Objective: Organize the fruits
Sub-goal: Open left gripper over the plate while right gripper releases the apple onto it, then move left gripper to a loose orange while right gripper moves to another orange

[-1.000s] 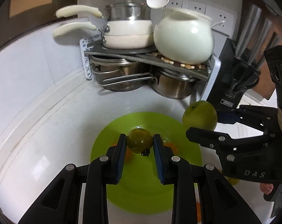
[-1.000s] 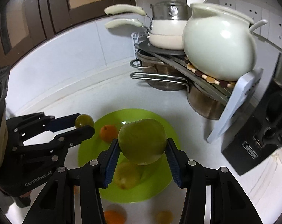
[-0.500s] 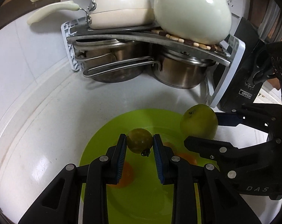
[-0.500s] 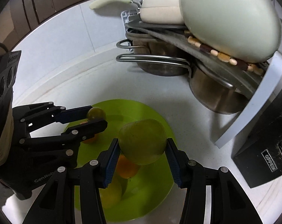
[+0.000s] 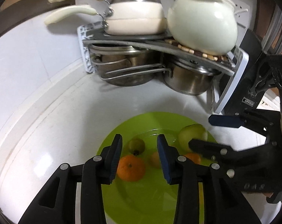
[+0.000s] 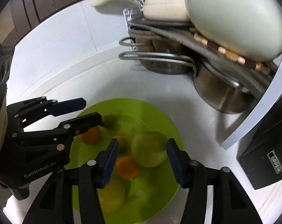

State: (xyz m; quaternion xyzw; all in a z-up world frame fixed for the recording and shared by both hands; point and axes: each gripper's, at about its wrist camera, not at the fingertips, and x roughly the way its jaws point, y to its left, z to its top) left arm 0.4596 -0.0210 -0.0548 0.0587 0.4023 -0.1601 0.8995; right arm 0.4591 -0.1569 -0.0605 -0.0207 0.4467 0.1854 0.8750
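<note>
A lime green plate [image 5: 150,203] [image 6: 159,112] lies on the white counter and holds several fruits. My left gripper [image 5: 139,158] is open above it; the small dark green fruit [image 5: 136,146] [image 6: 109,121] lies on the plate between its fingers, beside an orange [image 5: 130,168] [image 6: 90,135]. My right gripper [image 6: 141,160] is open; the large green apple [image 6: 149,148] [image 5: 192,132] rests on the plate between its fingers, apart from the pads. Another orange [image 6: 126,167] and a yellow fruit [image 6: 111,196] lie near it.
A dish rack [image 5: 88,54] at the back carries white pans [image 5: 135,20], a large white pot [image 5: 202,24] [image 6: 234,15] and steel pots [image 5: 187,78] [image 6: 219,93] underneath. A black knife block [image 6: 266,153] stands at the right. The white wall curves along the left.
Both grippers have come down over the plate and opened. The small green fruit and the green apple have left the fingers and now lie on the plate.
</note>
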